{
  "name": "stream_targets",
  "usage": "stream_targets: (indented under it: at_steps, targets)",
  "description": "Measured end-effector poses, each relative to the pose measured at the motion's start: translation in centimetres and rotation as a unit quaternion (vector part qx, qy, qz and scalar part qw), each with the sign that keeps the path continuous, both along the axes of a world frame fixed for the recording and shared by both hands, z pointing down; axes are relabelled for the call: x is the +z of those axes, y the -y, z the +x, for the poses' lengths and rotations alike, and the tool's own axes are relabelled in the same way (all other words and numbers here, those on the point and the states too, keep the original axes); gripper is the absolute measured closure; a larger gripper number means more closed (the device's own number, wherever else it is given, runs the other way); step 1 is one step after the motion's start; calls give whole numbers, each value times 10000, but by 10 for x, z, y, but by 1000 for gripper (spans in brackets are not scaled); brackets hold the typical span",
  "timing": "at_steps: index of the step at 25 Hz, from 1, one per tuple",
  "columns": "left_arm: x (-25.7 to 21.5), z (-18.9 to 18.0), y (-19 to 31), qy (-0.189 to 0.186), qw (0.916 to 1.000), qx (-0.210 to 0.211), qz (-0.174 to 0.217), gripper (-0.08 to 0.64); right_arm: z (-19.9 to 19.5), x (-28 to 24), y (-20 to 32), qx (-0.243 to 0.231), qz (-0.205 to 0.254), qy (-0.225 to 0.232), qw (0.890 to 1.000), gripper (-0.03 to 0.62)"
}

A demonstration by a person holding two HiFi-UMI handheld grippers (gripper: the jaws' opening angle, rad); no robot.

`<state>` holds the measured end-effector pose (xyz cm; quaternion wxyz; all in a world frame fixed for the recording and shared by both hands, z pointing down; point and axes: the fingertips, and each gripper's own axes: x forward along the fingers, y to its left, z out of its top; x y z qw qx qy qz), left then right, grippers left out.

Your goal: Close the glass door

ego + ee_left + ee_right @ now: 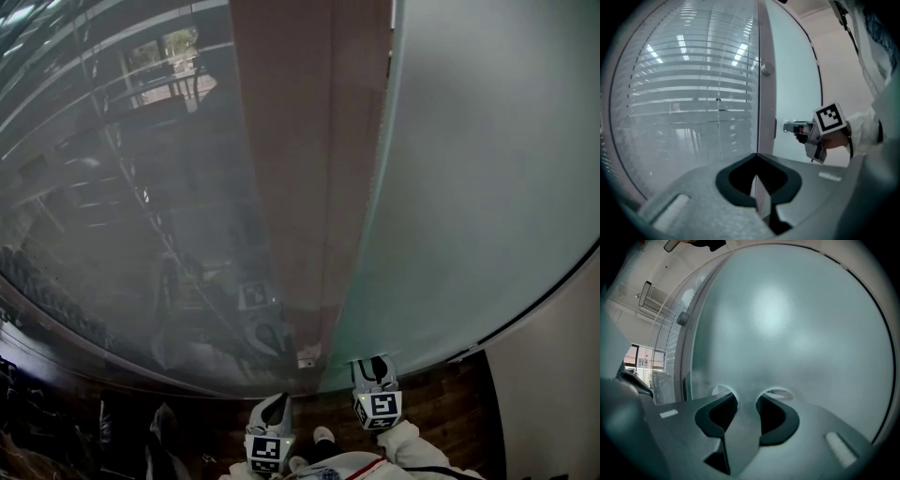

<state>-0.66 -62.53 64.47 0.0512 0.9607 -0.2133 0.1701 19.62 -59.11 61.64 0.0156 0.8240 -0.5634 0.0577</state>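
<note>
Half-cropped left gripper (276, 403), right gripper (373, 364) at glass door (487, 187); frosted, opaque

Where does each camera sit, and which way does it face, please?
Head view: on the head, steeply down at frosted panel and frame; left tongs, right tongs, sleeve.
Left gripper view: on left tongs, facing the frame; jaws together.
Right gripper view: on right tongs, facing the frosted panel; jaws apart.
Shared: head and left gripper views both show the right tongs.

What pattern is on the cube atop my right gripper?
The cube shows a black-and-white square marker, clearest in the left gripper view.
</note>
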Motion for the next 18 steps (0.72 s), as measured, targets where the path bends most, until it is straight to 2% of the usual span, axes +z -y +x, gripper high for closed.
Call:
stream_targets:
  at_steps: [18]
  targets:
    - [-1,-9,7,-8,9998,-191,-4,558,13,0,17,95,26,-94,9999,459]
